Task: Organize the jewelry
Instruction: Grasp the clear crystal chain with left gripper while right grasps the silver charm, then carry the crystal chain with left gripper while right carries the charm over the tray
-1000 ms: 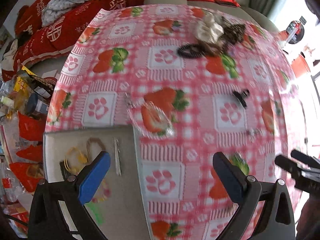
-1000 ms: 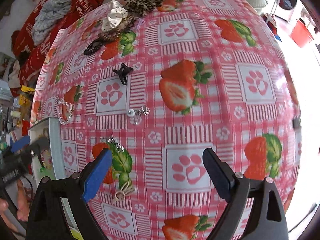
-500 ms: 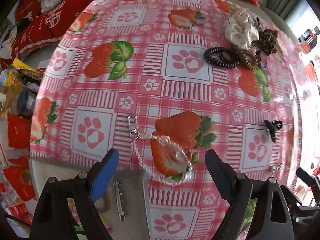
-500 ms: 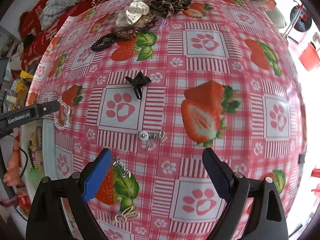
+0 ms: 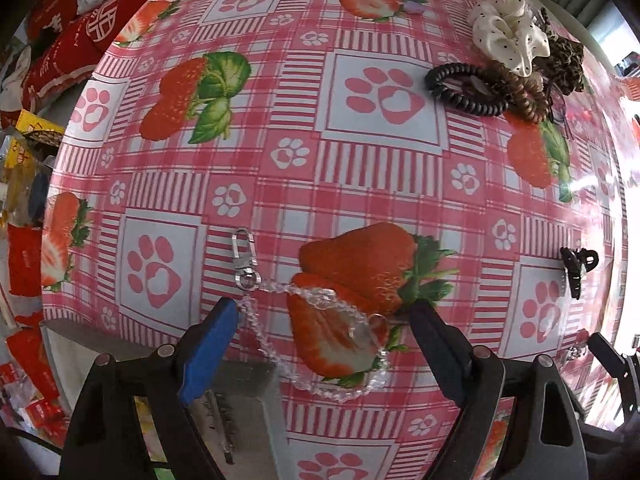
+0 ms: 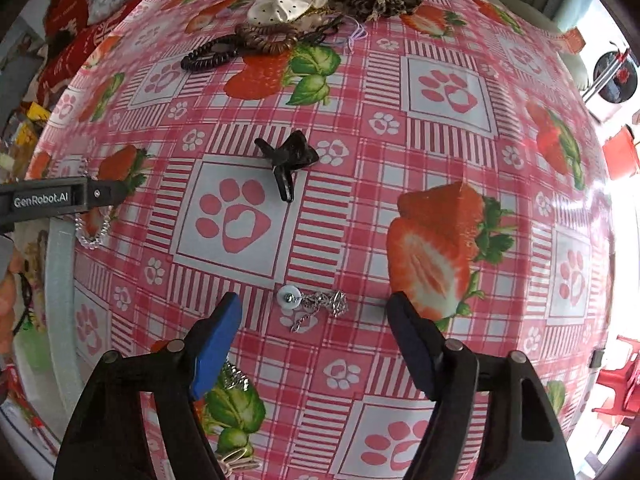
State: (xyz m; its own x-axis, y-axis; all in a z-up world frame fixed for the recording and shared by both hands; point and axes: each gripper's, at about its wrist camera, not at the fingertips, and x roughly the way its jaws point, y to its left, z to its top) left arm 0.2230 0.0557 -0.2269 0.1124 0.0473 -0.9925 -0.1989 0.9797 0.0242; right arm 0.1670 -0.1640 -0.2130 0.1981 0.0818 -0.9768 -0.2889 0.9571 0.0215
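A clear beaded chain with a metal clasp (image 5: 320, 316) lies on the strawberry tablecloth, between the fingers of my open left gripper (image 5: 324, 320); it also shows in the right wrist view (image 6: 94, 224). A silver chain with a white bead (image 6: 308, 306) lies just ahead of my open right gripper (image 6: 314, 320). A black claw clip (image 6: 288, 160) lies further ahead; in the left wrist view the clip (image 5: 576, 268) is at the right. A grey storage box (image 5: 244, 396) sits below the left gripper, with a metal pin inside.
Scrunchies (image 5: 508, 36) and coil hair ties (image 5: 468, 92) lie at the far side of the table. Another small chain (image 6: 236, 376) and a gold clip (image 6: 236, 460) lie under the right gripper's left finger. Red cushions lie beyond the table's far edge.
Both grippers have moved forward and lower over the table. The beaded chain now sits between the left fingers; the silver chain is closer to the right gripper.
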